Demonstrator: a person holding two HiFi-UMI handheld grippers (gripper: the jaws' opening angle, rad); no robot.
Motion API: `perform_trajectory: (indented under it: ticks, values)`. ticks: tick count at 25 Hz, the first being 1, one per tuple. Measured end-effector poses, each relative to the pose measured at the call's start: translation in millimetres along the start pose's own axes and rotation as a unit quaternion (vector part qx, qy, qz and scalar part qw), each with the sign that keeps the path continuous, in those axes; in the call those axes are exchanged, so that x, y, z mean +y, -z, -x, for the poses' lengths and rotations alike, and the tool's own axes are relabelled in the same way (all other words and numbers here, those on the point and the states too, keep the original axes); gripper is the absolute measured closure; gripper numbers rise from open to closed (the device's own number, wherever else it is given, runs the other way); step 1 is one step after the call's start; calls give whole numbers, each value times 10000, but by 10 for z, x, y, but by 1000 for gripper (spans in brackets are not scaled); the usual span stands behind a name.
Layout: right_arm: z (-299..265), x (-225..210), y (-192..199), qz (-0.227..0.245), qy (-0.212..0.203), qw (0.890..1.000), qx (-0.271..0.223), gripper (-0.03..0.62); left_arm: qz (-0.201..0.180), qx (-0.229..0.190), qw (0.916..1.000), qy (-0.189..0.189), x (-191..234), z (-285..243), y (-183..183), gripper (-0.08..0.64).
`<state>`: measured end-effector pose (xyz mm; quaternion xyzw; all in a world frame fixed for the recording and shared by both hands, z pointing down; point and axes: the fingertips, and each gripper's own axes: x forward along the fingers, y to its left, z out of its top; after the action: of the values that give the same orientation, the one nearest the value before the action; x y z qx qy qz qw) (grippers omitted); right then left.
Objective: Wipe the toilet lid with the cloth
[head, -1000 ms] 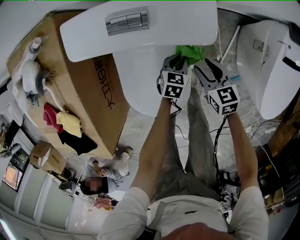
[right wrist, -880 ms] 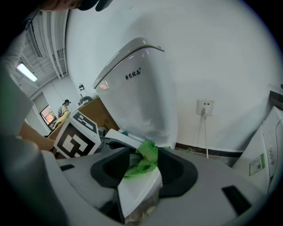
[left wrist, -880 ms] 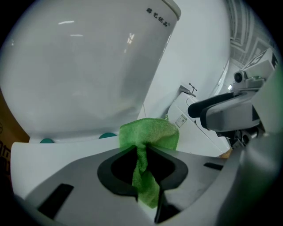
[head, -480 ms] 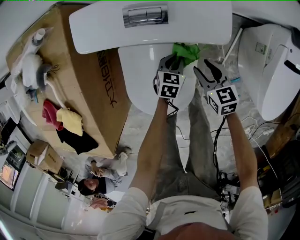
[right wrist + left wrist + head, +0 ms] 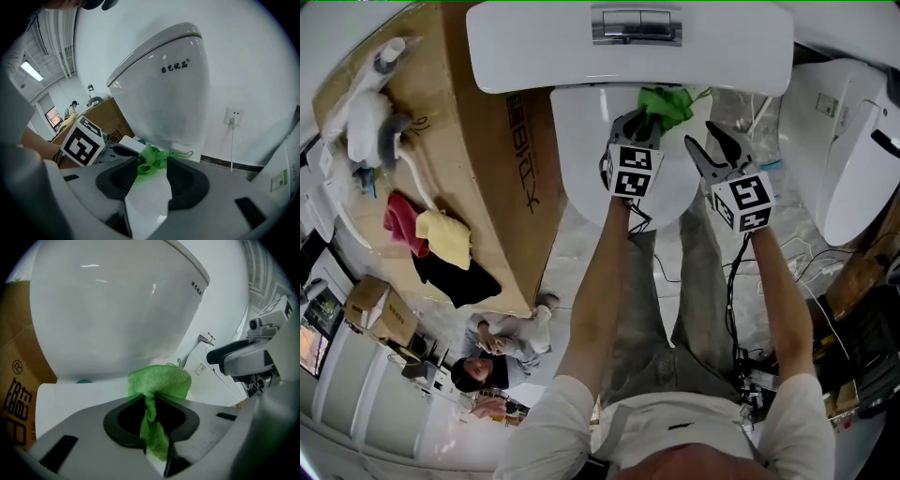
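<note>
- I am gripping the cloth [image 5: 161,380] with the left tool [image 5: 645,120], its jaws closed on it, at the rear of the lid [image 5: 591,150], near the tank [image 5: 628,47].
- The right tool [image 5: 711,141] is hanging open and empty by the lid's right edge.
- I am judging the wiping barely begun, with most of the lid left.

Free toilet lid [image 5: 581,150]; cistern [image 5: 534,47] ahead, cardboard box [image 5: 478,187] left.

On your left stands a large cardboard box [image 5: 478,141]. A red cloth [image 5: 398,225], a yellow cloth [image 5: 445,239] and a black cloth [image 5: 450,277] lie along its outer edge, toward the near corner. A person [image 5: 511,333] sits on the floor just past that corner, and a second toilet [image 5: 844,169] stands on your right.
</note>
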<state>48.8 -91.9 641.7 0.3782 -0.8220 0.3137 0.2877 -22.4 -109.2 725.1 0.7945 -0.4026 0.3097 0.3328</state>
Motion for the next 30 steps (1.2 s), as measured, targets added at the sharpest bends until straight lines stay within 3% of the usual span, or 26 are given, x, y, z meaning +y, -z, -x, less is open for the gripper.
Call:
perform_trajectory:
  ticks: [30]
  values:
    - [-544, 795, -243, 279, -101, 9995, 146, 392, 184, -132, 9989, -420, 1148, 638, 238, 477]
